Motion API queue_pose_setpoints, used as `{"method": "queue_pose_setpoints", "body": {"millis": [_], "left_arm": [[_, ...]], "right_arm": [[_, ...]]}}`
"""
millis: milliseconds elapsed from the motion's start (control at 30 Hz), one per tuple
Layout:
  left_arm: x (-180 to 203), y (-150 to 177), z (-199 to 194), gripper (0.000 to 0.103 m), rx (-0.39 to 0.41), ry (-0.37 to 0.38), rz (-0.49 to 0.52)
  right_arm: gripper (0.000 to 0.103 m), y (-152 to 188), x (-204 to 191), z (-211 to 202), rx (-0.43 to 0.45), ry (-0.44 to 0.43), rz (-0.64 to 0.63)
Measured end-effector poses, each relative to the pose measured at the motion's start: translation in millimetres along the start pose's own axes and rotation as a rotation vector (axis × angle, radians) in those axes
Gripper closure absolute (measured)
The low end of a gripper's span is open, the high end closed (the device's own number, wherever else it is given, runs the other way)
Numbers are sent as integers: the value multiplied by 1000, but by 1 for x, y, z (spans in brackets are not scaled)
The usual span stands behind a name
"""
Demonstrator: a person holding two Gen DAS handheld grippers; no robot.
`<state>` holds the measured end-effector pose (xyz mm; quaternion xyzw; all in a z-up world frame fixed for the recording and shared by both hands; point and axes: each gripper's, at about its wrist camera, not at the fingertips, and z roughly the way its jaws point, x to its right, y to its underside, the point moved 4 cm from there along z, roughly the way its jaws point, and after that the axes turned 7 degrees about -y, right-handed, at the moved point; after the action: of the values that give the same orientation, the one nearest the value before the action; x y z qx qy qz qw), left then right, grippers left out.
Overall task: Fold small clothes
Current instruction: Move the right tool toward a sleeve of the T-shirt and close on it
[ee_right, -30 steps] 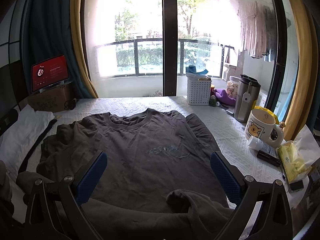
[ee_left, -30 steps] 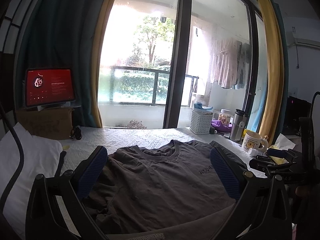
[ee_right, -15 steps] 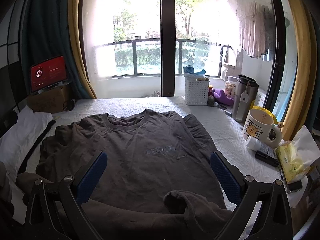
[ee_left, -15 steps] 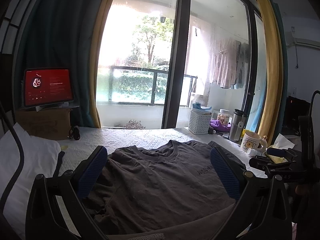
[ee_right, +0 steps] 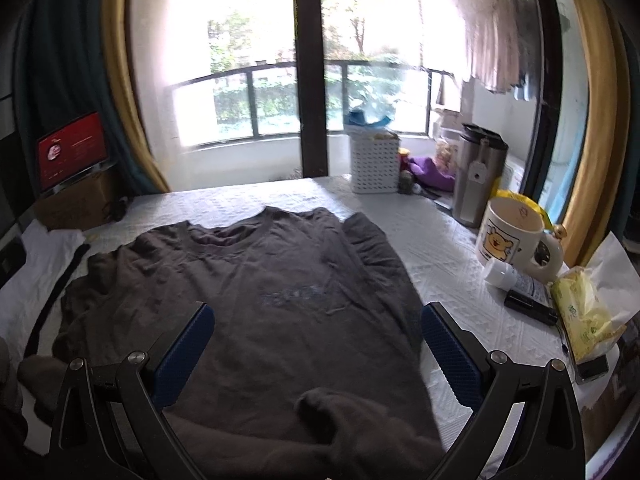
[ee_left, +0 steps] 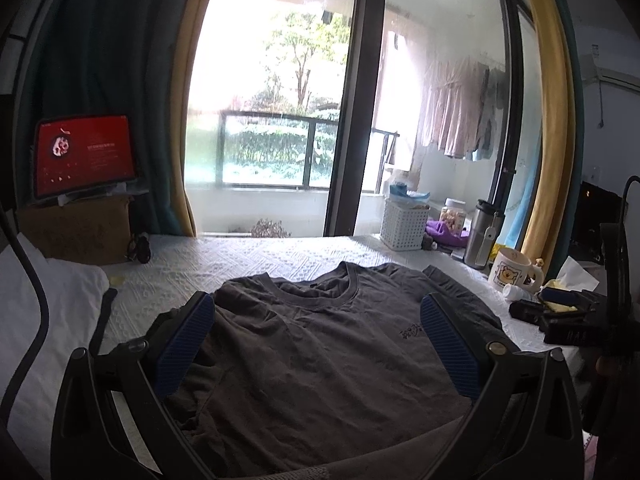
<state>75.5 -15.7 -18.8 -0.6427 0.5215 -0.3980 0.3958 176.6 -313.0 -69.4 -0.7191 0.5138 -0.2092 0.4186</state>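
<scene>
A dark grey T-shirt (ee_right: 280, 288) lay spread front-up across the middle of the table (ee_right: 444, 256), its collar toward the far edge by the window. Its hem end was bunched in a fold at the near edge, and one sleeve lay rumpled toward the left edge. The left gripper (ee_left: 316, 344) hovered over the shirt's near part, released, jaws wide apart and holding nothing. The right gripper (ee_right: 316, 354) hovered likewise over the shirt's lower half, also released and empty. A mug (ee_right: 512, 236), a steel flask (ee_right: 476, 176) and a white basket (ee_right: 374, 164) stood along the right edge, apart from the shirt.
</scene>
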Motion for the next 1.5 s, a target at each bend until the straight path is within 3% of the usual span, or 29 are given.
{"method": "queue_pose_setpoints", "body": {"millis": [467, 767, 1033, 1100, 1300, 1500], "left_arm": [[1, -19, 48, 2, -48, -61, -12], [5, -30, 79, 2, -69, -137, -17], [5, -31, 108, 2, -111, -202, -23], [4, -32, 115, 2, -127, -213, -21], [2, -34, 133, 2, -148, -226, -6], [-6, -34, 146, 2, -164, -221, -33]], "right_arm": [[0, -50, 79, 37, -1, 58, 50], [0, -75, 127, 102, -53, -55, 36], [16, -80, 142, 166, -145, -98, -30], [24, -79, 147, 179, -166, -100, -27], [25, -76, 154, 215, -225, -148, -7], [25, -62, 136, 241, -294, -195, -33]]}}
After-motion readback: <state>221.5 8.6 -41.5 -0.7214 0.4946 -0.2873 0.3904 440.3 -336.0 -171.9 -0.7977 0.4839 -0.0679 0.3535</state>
